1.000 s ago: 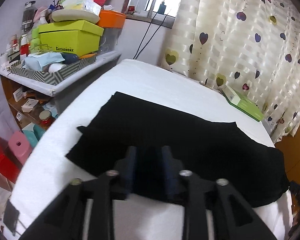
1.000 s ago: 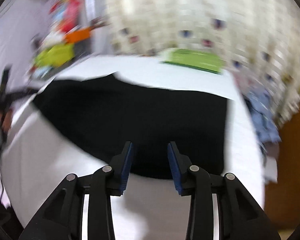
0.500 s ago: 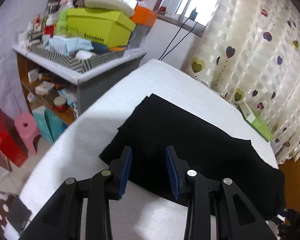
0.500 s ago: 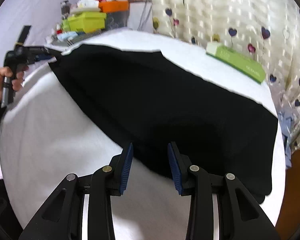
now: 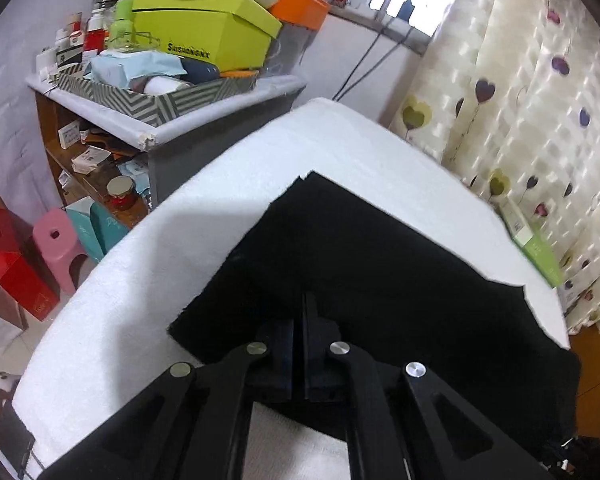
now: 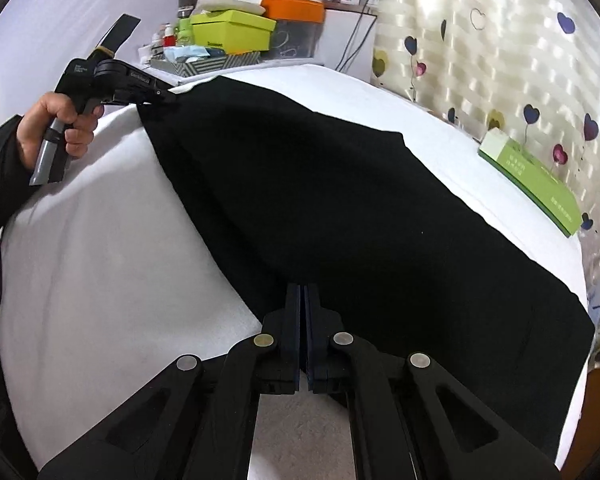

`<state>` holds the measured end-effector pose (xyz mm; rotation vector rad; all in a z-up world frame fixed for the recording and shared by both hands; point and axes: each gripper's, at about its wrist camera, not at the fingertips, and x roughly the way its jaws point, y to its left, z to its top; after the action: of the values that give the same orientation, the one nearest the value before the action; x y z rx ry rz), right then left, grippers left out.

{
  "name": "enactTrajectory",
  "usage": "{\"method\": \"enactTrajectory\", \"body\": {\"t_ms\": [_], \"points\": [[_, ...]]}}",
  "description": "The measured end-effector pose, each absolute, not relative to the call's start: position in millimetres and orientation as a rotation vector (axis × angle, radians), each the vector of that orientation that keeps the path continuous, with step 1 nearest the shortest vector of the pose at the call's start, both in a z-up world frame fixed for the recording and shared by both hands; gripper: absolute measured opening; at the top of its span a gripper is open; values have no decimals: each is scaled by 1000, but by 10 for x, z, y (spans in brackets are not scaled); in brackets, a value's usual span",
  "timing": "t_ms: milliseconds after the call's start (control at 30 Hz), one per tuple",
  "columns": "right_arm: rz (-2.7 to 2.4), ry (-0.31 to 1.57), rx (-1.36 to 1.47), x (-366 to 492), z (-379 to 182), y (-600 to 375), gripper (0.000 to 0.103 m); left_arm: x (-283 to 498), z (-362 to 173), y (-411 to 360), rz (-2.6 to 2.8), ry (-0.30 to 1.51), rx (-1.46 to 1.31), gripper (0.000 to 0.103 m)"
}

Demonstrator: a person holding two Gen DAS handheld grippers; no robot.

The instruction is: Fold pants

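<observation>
The black pants lie spread on a white table, running from the far left to the near right in the right wrist view. Both grippers hold the near edge of the cloth.

The right gripper has its jaws pressed together, with a fold of the pants caught between them at the near edge. The cloth rises a little toward the fingers there.

The left gripper is also closed on the pants, at the near left corner of the cloth. In the right wrist view the same gripper is at the far left, and a hand in a dark sleeve holds its handle. The corner of the pants is lifted a little from the table at that place.

A flat green box lies on the table at the far right, apart from the pants. Behind it hangs a curtain with heart shapes. To the far left of the table stands a shelf loaded with many things, among them a yellow-green box and an orange box. A pink stool stands on the floor beside the shelf.
</observation>
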<state>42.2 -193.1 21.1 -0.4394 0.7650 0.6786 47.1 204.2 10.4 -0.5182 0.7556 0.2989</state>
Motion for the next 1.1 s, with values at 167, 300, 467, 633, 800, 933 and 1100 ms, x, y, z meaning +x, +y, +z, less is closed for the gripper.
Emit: {"method": "enactTrajectory", "body": {"t_ms": [167, 300, 467, 633, 800, 933, 1100], "points": [[709, 755, -428, 330, 275, -2020, 1, 315, 108, 2077, 283, 734, -509, 4], [713, 792, -424, 351, 166, -2010, 2, 364, 65, 2068, 271, 773, -490, 5], [710, 752, -390, 223, 355, -2113, 7, 235, 169, 2045, 296, 775, -441, 11], [556, 732, -246, 324, 443, -2466, 16, 130, 391, 1944, 340, 702, -393, 11], [438, 844, -204, 457, 204, -2636, 18, 361, 495, 1556, 201, 700, -339, 11], [440, 873, -176, 408, 226, -2706, 19, 625, 393, 1142, 72, 751, -280, 11], [352, 795, -144, 451, 390, -2928, 20, 919, 318, 679, -31, 802, -194, 11]]}}
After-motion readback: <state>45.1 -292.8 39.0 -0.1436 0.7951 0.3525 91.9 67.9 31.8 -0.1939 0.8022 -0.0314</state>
